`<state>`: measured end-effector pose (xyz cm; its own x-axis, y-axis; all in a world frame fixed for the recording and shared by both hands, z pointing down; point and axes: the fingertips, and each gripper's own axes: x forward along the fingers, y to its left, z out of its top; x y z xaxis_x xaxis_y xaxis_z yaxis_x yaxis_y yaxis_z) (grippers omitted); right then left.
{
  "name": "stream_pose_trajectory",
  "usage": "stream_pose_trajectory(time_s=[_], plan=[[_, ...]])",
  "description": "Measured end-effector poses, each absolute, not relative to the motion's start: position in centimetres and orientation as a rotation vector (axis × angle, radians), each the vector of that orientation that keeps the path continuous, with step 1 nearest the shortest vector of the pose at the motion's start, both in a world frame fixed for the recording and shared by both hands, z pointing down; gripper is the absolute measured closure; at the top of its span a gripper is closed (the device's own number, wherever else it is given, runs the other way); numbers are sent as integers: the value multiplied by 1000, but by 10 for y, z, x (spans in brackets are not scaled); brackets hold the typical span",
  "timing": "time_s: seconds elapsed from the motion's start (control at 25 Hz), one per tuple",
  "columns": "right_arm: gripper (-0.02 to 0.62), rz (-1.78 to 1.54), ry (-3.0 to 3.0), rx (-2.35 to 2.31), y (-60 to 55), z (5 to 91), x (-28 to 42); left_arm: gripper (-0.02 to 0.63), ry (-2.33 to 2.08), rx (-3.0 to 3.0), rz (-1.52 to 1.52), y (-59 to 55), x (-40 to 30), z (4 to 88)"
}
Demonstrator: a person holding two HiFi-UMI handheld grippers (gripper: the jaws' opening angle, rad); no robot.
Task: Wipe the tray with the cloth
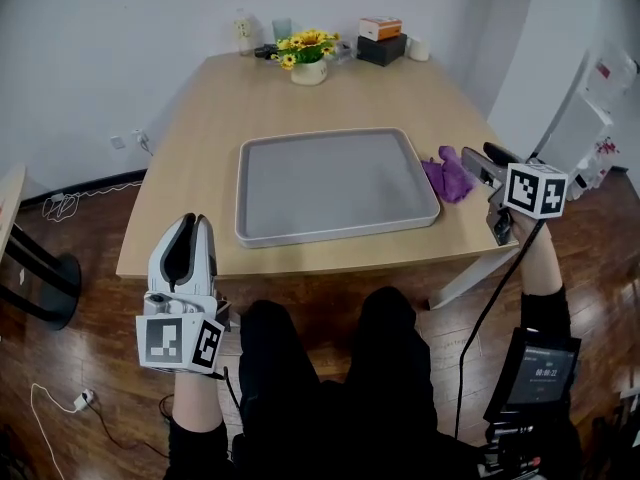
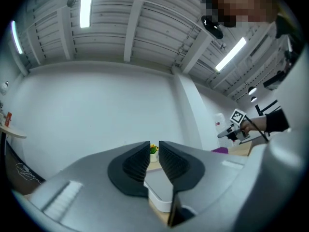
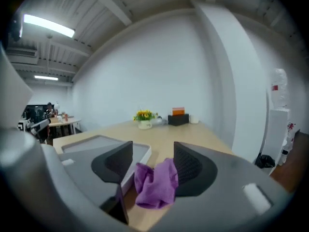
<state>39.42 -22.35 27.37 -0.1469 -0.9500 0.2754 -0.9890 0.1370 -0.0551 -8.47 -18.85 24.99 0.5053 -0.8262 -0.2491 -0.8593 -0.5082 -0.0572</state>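
The grey tray (image 1: 330, 236) lies on the wooden table (image 1: 200, 148), near its front edge. A crumpled purple cloth (image 1: 448, 175) rests on the table just right of the tray. My right gripper (image 1: 480, 163) is at the cloth. In the right gripper view its jaws stand open (image 3: 153, 161) with the cloth (image 3: 155, 182) lying between them on the table, and the tray's corner (image 3: 143, 154) is to the left. My left gripper (image 1: 190, 220) hangs in front of the table's near edge, left of the tray. It is shut and empty (image 2: 154, 149).
At the table's far edge stand a pot of yellow flowers (image 1: 308, 58), a bottle (image 1: 243, 33), a glass (image 1: 282, 30), stacked boxes (image 1: 381, 40) and a white cup (image 1: 418, 48). The person's knees (image 1: 330, 348) are under the front edge. A white rack (image 1: 600, 118) stands at right.
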Motion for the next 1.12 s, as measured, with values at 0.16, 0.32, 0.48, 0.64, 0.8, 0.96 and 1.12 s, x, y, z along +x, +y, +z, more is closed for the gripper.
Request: stream_pose_trajectory(time_s=[0.16,0.32,0.48,0.64,0.8,0.96,1.12], plan=[[434,38,-2424,2260,-177,216,380,569,1464,-2547,288,-181,-87,249],[548,-116,-2588,2378,-140,203,356,569,1429,-2542,276,-174,-79,245],[549,-205,-2630,2349,-121,207,318,569,1412,-2540,268,-171,-77,250],[546,-464,-2563,2303,-102,206,281,569,1417,-2554,263,-171,-77,257],[571,-618,-2448,2319,-94,205,269,569,1411,-2560,259,-169,-76,259],[577,-617,-2410,2351,-91,207,272,569,1414,-2556,265,-168,-77,260],[577,-609,-2397,2345,-91,208,273,569,1408,-2561,265,-167,-75,260]])
